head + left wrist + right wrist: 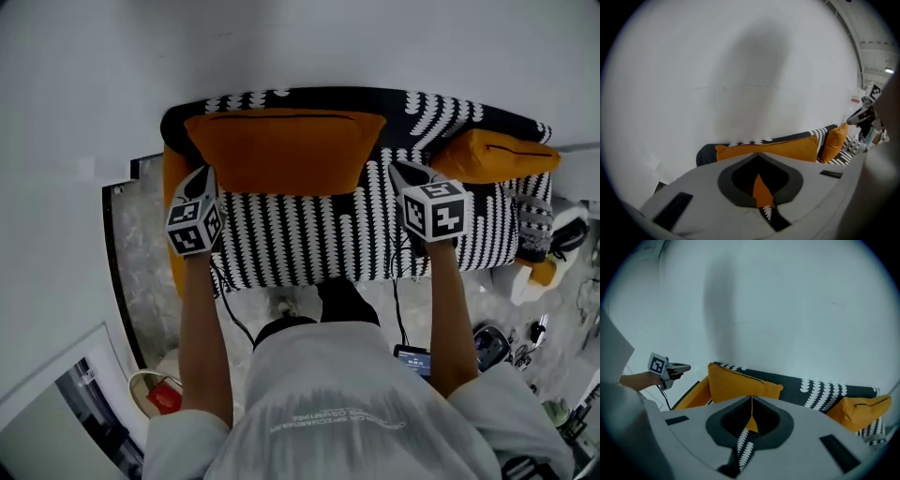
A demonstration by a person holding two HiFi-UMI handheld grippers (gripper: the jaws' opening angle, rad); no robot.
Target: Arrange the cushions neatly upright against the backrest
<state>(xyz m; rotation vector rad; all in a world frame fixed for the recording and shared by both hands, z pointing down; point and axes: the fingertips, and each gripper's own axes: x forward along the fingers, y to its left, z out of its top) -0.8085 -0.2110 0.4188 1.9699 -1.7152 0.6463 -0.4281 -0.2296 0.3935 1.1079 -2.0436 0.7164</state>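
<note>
Both pairs of jaws are pressed together with nothing between them: the left gripper (200, 178) has its tips close by the lower left corner of the large orange cushion (281, 150), and the right gripper (403, 171) has its tips near the lower right corner. That cushion stands upright against the backrest (319, 97) of the patterned sofa (309, 239), straight ahead of the left jaws and ahead-left of the right ones. A smaller orange cushion (492, 155) sits off to the right of the right jaws, at the sofa's end
</note>
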